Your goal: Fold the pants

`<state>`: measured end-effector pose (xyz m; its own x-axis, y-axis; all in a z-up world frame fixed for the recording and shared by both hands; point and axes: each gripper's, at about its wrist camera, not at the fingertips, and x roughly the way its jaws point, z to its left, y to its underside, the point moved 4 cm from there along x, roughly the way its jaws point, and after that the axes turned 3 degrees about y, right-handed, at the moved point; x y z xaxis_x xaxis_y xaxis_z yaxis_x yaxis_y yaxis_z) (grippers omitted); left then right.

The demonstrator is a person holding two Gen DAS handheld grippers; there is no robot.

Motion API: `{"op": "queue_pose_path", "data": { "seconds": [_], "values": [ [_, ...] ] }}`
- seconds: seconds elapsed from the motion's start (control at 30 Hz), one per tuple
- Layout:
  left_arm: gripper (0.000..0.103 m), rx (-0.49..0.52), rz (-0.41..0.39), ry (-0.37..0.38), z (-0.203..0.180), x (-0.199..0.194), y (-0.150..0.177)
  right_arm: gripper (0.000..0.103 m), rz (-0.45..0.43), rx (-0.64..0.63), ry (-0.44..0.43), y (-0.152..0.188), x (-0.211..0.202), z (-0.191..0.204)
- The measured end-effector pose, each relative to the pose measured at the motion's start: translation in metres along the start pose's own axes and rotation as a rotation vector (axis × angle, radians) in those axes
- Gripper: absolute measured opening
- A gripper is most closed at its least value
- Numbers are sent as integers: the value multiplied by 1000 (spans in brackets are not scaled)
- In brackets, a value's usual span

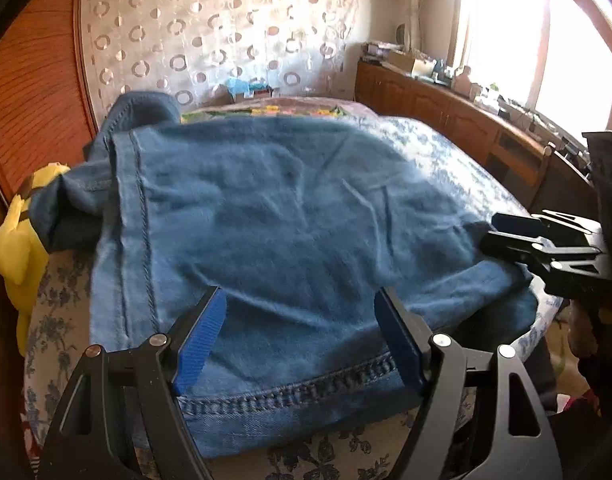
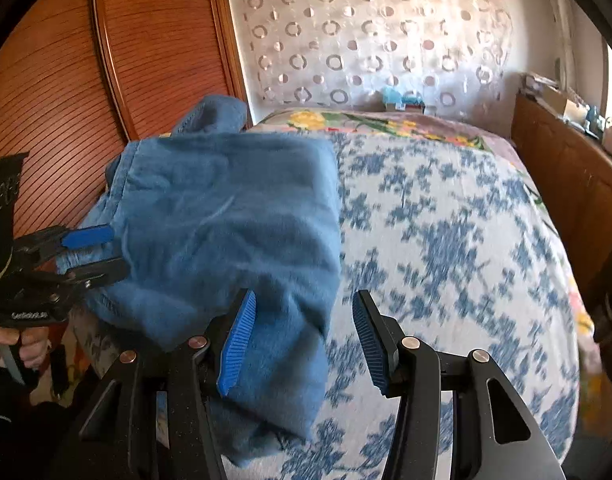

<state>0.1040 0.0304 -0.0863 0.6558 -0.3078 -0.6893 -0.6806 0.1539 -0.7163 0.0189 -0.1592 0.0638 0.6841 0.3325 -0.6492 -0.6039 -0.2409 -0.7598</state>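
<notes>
Folded blue denim pants (image 1: 286,208) lie on the near left part of a bed with a blue-flowered cover (image 2: 445,220); a stitched hem faces me. My left gripper (image 1: 302,320) hovers open over the near hem, with cloth below its blue pads and neither pad pressing. From the right wrist view the left gripper (image 2: 120,250) sits at the pants' (image 2: 226,216) left edge. My right gripper (image 2: 304,336) is open at the right near corner, where the cloth brushes its left finger (image 2: 238,340). The left wrist view has the right gripper (image 1: 501,232) at that edge.
A yellow plush toy (image 1: 18,248) and a darker blue garment (image 1: 146,108) lie at the bed's far left, against a wooden wardrobe (image 2: 66,100). A low wooden cabinet (image 1: 445,108) with clutter runs along the right under a bright window. A hand (image 2: 30,344) holds the left gripper's handle.
</notes>
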Motion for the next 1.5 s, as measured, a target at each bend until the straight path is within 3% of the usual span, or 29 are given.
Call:
{"op": "queue_pose_path", "data": {
  "seconds": [0.17, 0.3, 0.63, 0.77, 0.9, 1.0, 1.07, 1.13, 1.27, 1.4, 1.5],
  "values": [
    [77, 42, -8, -38, -4, 7, 16, 60, 22, 32, 4, 13, 1, -4],
    [78, 68, -26, -73, -8, 8, 21, 60, 26, 36, -10, 12, 0, -2],
    [79, 65, -35, -69, -5, 6, 25, 60, 46, 80, -38, 19, 3, 1],
    [79, 45, -34, -52, -2, 5, 22, 52, 62, 123, -95, 19, 5, -6],
    [79, 51, -35, -55, -3, 5, 24, 50, 58, 124, -100, 20, 5, -9],
    [80, 50, -36, -56, -3, 5, 23, 36, 57, 126, -130, 19, 6, -8],
    [80, 51, -36, -55, -3, 5, 23, 21, 45, 111, -134, 16, 5, -3],
    [80, 49, -35, -55, -3, 5, 23, 15, 15, 90, -134, 11, -1, -1],
    [80, 40, -34, -46, -4, 4, 21, 12, -59, 78, -157, -11, -18, -1],
    [80, -63, -75, 18, 9, -18, 14, 11, -104, 72, -180, -29, -25, 9],
    [80, -67, -109, -13, 19, -37, 8, 11, -129, 65, -209, -45, -28, 17]
  ]
}}
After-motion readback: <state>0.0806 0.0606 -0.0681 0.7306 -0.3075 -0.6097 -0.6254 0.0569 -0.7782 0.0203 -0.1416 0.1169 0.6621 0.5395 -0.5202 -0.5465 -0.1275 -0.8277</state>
